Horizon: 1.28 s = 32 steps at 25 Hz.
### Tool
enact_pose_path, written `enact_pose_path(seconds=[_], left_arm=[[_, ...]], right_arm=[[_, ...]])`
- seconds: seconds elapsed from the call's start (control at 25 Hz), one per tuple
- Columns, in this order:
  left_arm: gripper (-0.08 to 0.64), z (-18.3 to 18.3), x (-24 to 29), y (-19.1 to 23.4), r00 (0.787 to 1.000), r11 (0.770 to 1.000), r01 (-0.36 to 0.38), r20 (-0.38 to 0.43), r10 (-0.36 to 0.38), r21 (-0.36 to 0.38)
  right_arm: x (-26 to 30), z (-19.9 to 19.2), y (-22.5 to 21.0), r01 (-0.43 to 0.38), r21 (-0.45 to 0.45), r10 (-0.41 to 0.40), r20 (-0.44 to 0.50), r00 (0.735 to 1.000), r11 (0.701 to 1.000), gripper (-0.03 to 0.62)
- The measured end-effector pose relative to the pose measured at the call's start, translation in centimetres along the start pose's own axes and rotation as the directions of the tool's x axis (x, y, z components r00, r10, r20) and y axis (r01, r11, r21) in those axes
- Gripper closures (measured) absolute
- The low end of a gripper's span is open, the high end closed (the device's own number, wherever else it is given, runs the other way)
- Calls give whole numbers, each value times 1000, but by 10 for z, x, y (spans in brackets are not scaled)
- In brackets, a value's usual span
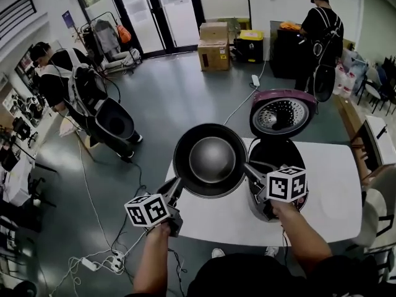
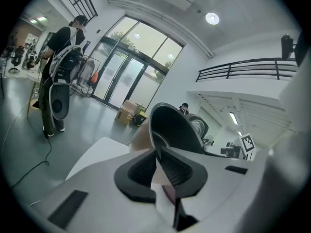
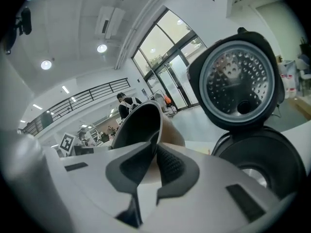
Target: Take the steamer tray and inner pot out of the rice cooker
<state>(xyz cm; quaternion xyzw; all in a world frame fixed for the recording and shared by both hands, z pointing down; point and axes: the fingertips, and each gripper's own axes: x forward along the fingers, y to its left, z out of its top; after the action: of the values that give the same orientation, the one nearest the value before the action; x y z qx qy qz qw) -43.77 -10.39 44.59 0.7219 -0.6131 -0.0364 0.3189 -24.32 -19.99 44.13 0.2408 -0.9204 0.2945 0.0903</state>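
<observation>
The dark round inner pot (image 1: 210,159) hangs in the air over the left end of the white table (image 1: 328,184), held by its rim from both sides. My left gripper (image 1: 175,187) is shut on the near-left rim, and its view shows the pot (image 2: 172,125) rising just beyond the jaws (image 2: 156,157). My right gripper (image 1: 247,171) is shut on the right rim; the pot (image 3: 138,125) fills the space ahead of that gripper (image 3: 156,154). The rice cooker (image 1: 278,156) stands to the right with its lid (image 1: 281,113) up and its well (image 3: 262,154) open.
Cables and a power strip (image 1: 111,262) lie on the floor at the near left. A person with a backpack rig (image 1: 80,98) stands to the left, another person (image 1: 318,36) at the back right. Cardboard boxes (image 1: 213,48) sit by the glass doors.
</observation>
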Motion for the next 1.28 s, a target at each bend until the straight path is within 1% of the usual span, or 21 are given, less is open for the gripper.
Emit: enact_pose_path(seconds=[0.24, 0.44, 0.56, 0.72, 0.84, 0.96, 1.16, 1.28], left_arm=[[523, -29, -10, 72, 997, 994, -70, -51, 66, -84], [529, -53, -5, 108, 993, 978, -92, -91, 76, -188], [529, -70, -1, 128, 989, 971, -110, -123, 85, -212], [529, -101, 3, 155, 979, 960, -145, -174, 105, -238], [528, -117, 6, 167, 973, 952, -159, -205, 106, -262], [526, -127, 10, 172, 967, 947, -173, -229, 112, -270], [525, -136, 13, 180, 961, 940, -190, -251, 118, -284], [523, -139, 14, 183, 960, 937, -188, -256, 112, -294]], right_arm=[[62, -44, 9, 7, 23, -4, -108, 994, 1000, 557], [98, -82, -2, 39, 70, -24, -204, 979, 997, 555], [116, -106, -11, 72, 92, -46, -258, 965, 993, 555], [134, -140, -21, 116, 107, -77, -315, 946, 987, 557], [141, -156, -28, 138, 118, -90, -345, 934, 983, 556], [147, -165, -35, 156, 129, -100, -364, 926, 979, 557], [154, -179, -42, 177, 159, -102, -394, 914, 971, 557], [155, -185, -44, 182, 177, -98, -399, 912, 967, 555]])
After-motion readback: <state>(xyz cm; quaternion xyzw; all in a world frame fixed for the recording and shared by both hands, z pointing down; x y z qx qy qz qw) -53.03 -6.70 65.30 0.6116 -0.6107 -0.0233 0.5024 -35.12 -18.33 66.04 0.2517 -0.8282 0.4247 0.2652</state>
